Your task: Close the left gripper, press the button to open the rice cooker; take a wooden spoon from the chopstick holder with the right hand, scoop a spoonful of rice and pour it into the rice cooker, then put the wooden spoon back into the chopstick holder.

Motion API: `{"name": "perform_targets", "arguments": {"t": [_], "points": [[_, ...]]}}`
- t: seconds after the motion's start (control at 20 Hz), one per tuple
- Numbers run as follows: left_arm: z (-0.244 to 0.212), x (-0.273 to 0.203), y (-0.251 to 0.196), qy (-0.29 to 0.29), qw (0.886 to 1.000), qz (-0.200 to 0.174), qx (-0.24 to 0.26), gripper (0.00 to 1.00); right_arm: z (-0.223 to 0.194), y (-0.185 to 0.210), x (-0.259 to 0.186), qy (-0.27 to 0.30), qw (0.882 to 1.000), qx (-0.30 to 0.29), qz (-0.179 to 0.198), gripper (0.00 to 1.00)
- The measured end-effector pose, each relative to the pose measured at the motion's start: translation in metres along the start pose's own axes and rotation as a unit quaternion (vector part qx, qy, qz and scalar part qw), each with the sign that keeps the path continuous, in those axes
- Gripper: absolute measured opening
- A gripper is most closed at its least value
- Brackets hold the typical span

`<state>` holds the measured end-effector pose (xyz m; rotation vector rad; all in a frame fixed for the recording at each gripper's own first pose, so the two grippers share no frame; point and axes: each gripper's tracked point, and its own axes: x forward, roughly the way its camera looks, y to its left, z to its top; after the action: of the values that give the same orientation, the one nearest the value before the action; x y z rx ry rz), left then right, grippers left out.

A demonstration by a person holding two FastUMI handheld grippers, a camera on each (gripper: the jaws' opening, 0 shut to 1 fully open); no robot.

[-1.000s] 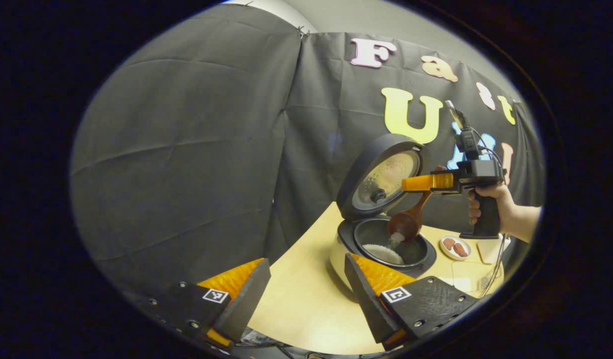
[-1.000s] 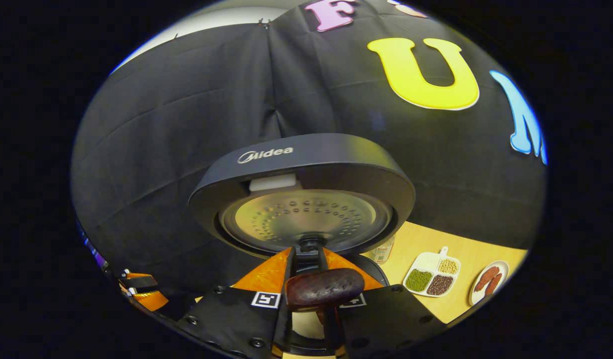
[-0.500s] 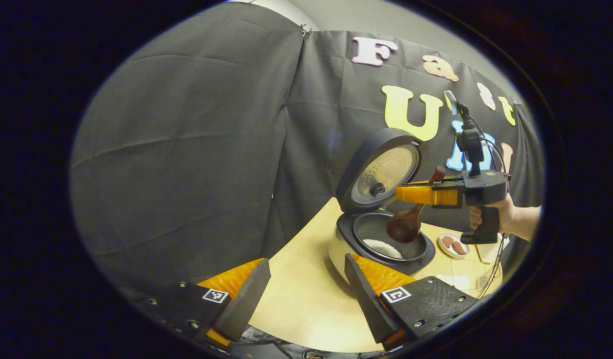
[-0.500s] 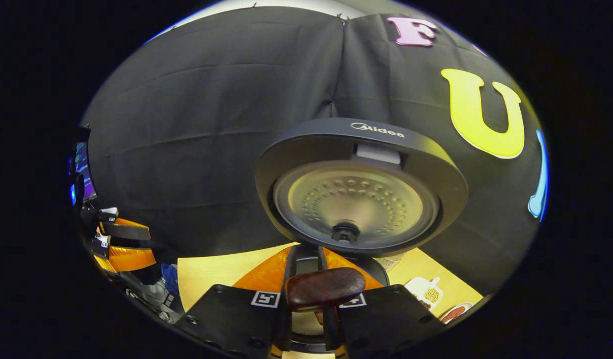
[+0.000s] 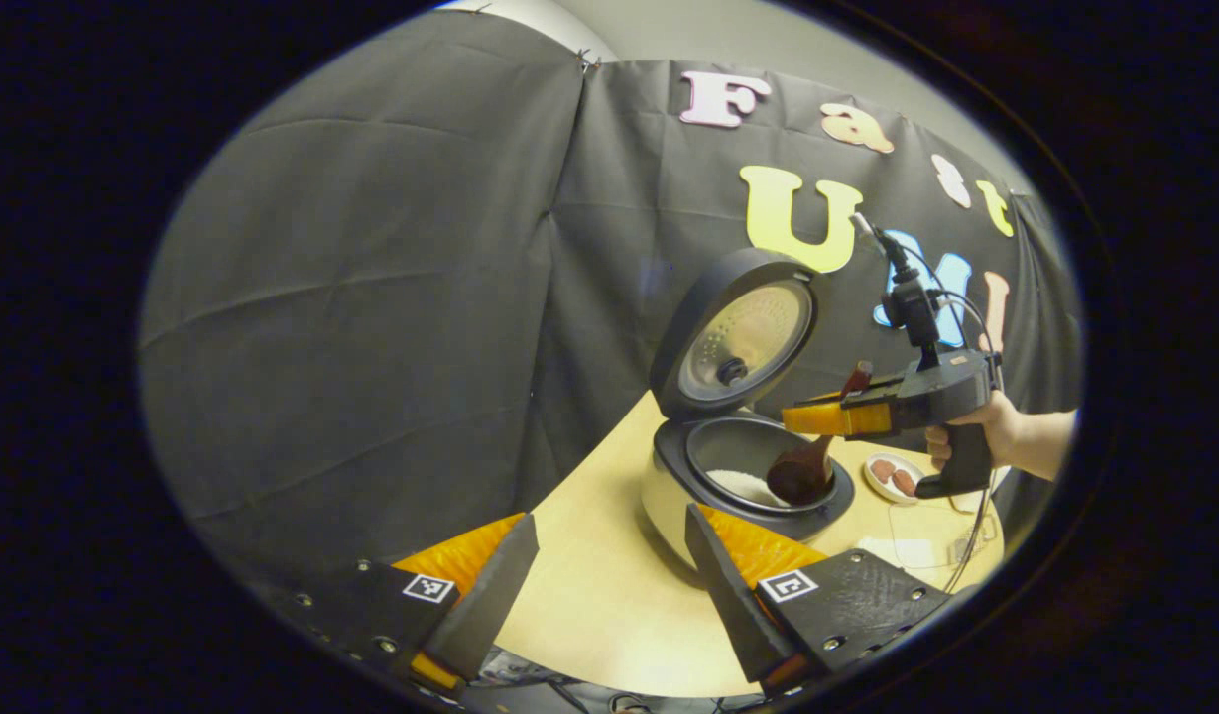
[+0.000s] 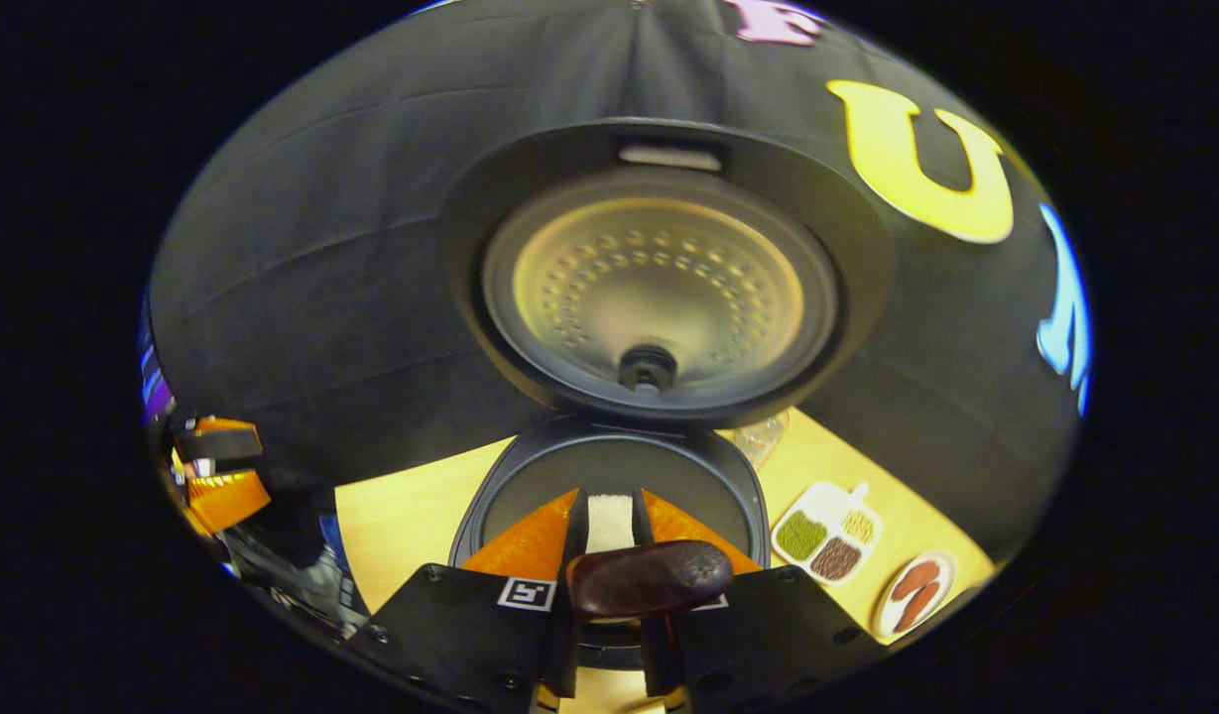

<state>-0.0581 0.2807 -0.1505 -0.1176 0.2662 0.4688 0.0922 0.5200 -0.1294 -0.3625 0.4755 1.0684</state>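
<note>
One scoop of rice tipped in, spoon bowl hanging low in the pot.

Could clip the pot rim or fling stuck grains if the wooden spoon [image 5: 805, 468] lifts out crooked. Right gripper [image 5: 815, 417] clamped on its handle; left gripper [image 5: 609, 575] spread wide, empty, near side. Rice cooker [image 5: 743, 476] lid up, white rice [image 6: 609, 522] inside. Divided dish of beans [image 6: 825, 534] far right.

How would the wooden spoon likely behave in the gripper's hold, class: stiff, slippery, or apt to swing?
The wooden spoon looks rigid, so it probably won't flex. The right gripper clamps its thin handle high up with the bowl hanging low, so it may pivot. Its glossy finish suggests some slipperiness.
</note>
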Motion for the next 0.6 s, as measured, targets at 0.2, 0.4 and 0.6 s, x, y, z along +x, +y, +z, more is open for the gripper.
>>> {"name": "perform_targets", "arguments": {"t": [0.2,0.4,0.6], "points": [[-0.001,-0.002,-0.004,0.003,1.0,-0.009,0.006,0.95,0.027,-0.014,-0.021,-0.047,0.998,0.041,-0.019,0.24],[0.0,-0.002,-0.011,0.004,0.999,-0.029,0.012,0.95,0.045,-0.039,-0.052,-0.085,0.993,0.065,-0.043,0.24],[0.005,0.002,-0.024,-0.004,0.998,-0.061,0.03,0.95,0.049,-0.075,-0.097,-0.123,0.985,0.1,-0.072,0.24]]}}
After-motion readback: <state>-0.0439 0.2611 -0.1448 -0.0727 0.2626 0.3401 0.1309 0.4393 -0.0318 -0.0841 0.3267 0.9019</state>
